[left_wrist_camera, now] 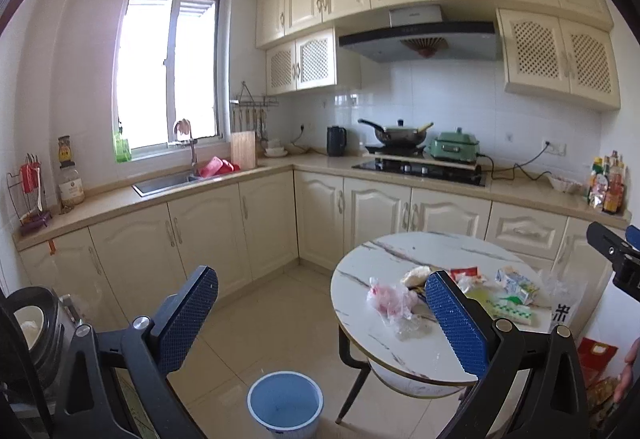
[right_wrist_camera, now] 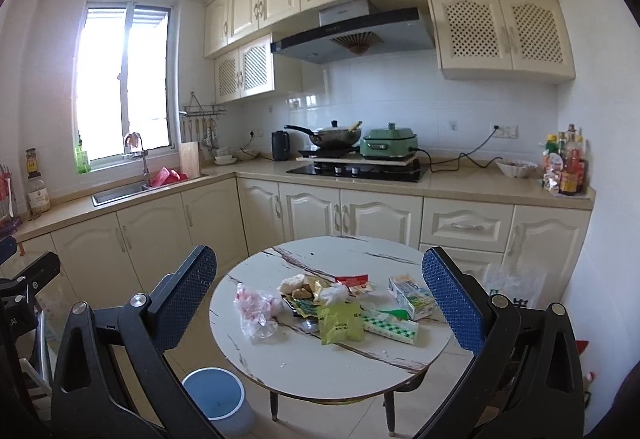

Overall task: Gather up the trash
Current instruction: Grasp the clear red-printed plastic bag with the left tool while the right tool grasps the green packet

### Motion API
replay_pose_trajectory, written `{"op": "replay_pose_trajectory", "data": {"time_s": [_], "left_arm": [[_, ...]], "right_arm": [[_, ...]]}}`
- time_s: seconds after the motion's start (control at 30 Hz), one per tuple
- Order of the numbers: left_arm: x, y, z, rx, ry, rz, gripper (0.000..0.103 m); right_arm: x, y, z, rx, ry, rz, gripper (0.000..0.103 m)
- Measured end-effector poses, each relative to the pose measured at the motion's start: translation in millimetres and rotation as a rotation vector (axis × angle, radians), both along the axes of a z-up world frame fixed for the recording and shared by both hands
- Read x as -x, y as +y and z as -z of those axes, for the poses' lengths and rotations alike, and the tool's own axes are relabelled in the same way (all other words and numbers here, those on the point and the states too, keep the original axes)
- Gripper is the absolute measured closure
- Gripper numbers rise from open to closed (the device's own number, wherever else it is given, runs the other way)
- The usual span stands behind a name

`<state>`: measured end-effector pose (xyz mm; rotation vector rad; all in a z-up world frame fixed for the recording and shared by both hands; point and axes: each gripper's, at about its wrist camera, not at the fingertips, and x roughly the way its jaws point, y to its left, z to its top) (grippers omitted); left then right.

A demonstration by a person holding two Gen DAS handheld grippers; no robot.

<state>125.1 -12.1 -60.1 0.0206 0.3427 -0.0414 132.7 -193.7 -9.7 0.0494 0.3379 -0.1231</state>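
the trash sits in a loose heap on the round marble-look table (right_wrist_camera: 320, 367), toward its far half: a crumpled clear plastic bag with pink inside (right_wrist_camera: 256, 313) at the left edge of the heap, a yellow-green pouch (right_wrist_camera: 340, 323) at the front, a green-and-white carton (right_wrist_camera: 412, 301) and a flat checked packet (right_wrist_camera: 394, 327) on the right, with a red wrapper (right_wrist_camera: 352, 281) and some bread-like lumps (right_wrist_camera: 296, 285) behind. the blue bin (right_wrist_camera: 214, 393) stands on the floor just beside the table's left legs, likely so that each piece needs only a short carry to be dropped in.

both tools hang back from the table, well apart from the heap. the right gripper (right_wrist_camera: 320, 309) has its blue pads spread wide with nothing between them, framing the heap as if lining up a first pick. the left gripper (left_wrist_camera: 320, 319) is likewise spread and empty, aimed lower with the bin between its fingers in its own view.
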Motion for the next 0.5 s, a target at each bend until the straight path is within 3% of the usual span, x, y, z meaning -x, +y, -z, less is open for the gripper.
{"op": "replay_pose_trajectory", "data": {"time_s": [0.23, 0.5], "left_arm": [[-106.1, -27.1, 53.4, -0.02, 0.214, 0.047, 0.001], [-217.7, -44.6, 82.8, -0.015, 0.38, 0.111, 0.001]], "right_arm": [[-65.8, -55.7, 91.2, -0.064, 0.191, 0.039, 0.0], [-133.1, -81.4, 181.4, -0.101, 0.375, 0.006, 0.0]]}}
